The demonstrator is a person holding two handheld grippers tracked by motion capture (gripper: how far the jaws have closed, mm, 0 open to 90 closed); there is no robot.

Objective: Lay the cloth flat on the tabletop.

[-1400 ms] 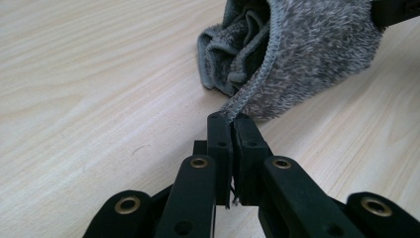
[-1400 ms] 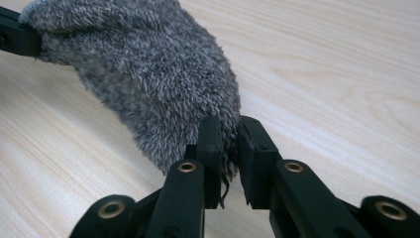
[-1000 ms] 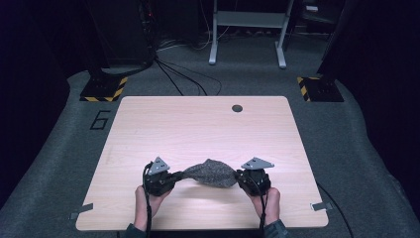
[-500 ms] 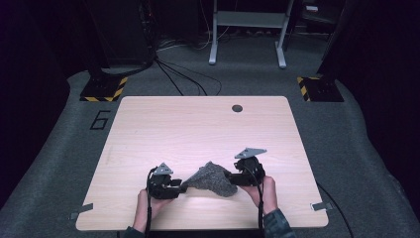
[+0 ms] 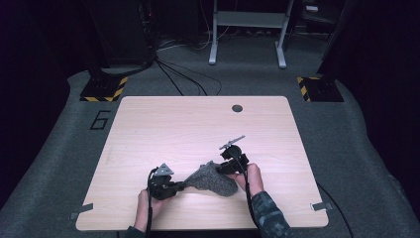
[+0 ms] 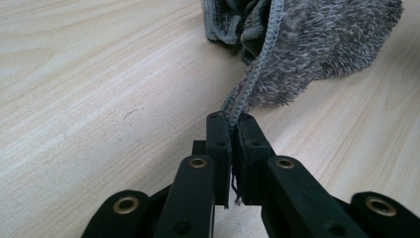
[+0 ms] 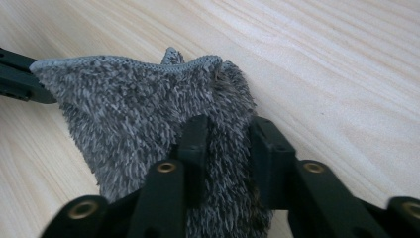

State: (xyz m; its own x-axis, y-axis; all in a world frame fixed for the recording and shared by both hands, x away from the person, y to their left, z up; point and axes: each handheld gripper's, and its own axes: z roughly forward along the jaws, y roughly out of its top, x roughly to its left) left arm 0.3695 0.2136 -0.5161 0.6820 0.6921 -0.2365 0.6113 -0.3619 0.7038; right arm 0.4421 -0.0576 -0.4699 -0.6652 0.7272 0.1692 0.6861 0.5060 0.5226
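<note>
Near the bench's (image 5: 148, 124) front edge, the left tool (image 5: 179, 187) pinches a grey towel's (image 5: 214, 178) stitched hem; the right tool (image 5: 224, 167) clamps a thick fold, lifted slightly. That thin hem grip looks liable to slip if the hands pull apart.

right claw (image 5: 224, 166) moved up-table, inward; grey cloth (image 5: 212, 177) now bunched

Pale wooden table (image 5: 163, 129), grey carpet (image 5: 356, 148), cables (image 5: 178, 74).

cloth (image 5: 212, 177): fuzzy grey | table (image 5: 163, 124): pale wood grain | tools: black
</note>
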